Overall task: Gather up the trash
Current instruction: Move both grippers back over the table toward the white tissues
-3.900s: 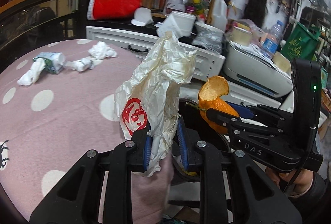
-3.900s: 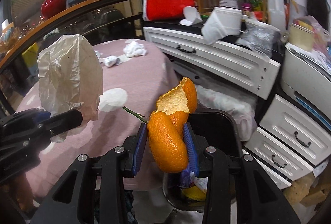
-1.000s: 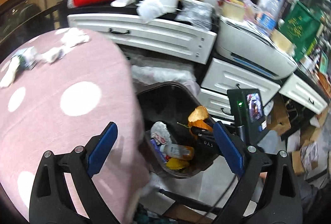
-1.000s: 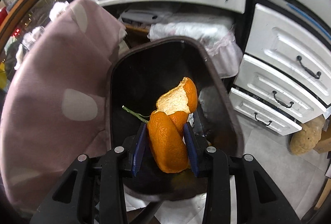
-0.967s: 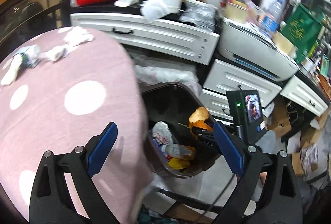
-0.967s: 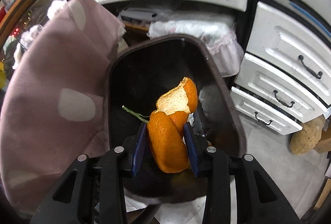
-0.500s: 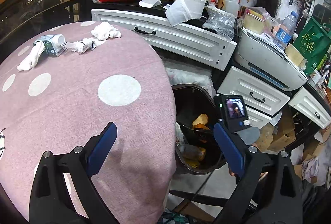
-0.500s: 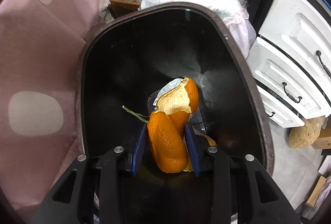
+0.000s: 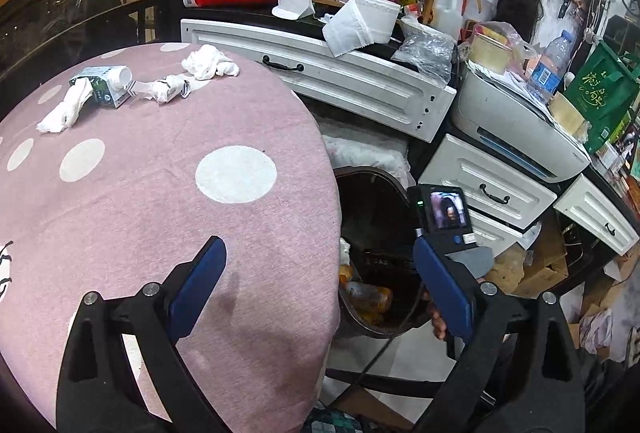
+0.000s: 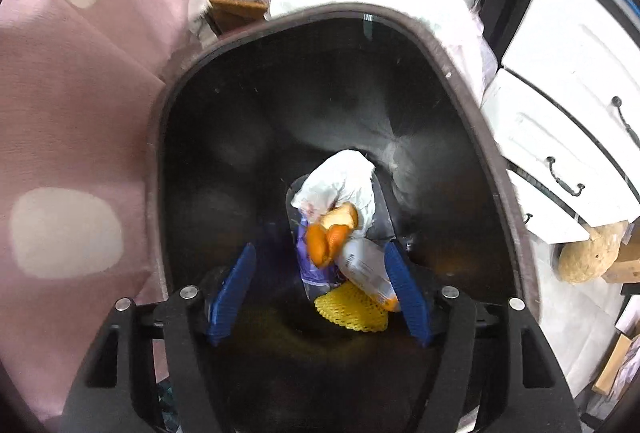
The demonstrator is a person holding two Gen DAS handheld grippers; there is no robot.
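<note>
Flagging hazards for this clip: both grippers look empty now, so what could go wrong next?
The right gripper hangs open inside the trash bin; pulling out carelessly could clip the rim. The crumpled tissues and small carton lie on the table's far side, so the left gripper might nudge them off.

A matt, softly woven pink cloth (image 9: 160, 193) with white dots is covering the surface. At its eleven o'clock edge, crumpled white tissues (image 9: 208, 63) are lying rough and papery. The bin (image 10: 460, 81) is showing glossy black plastic walls, and inside it orange peel (image 10: 326, 237) is looking dimpled beside yellow foam netting (image 10: 352, 307). The drawers (image 9: 352, 81) are showing smooth white paint.
</note>
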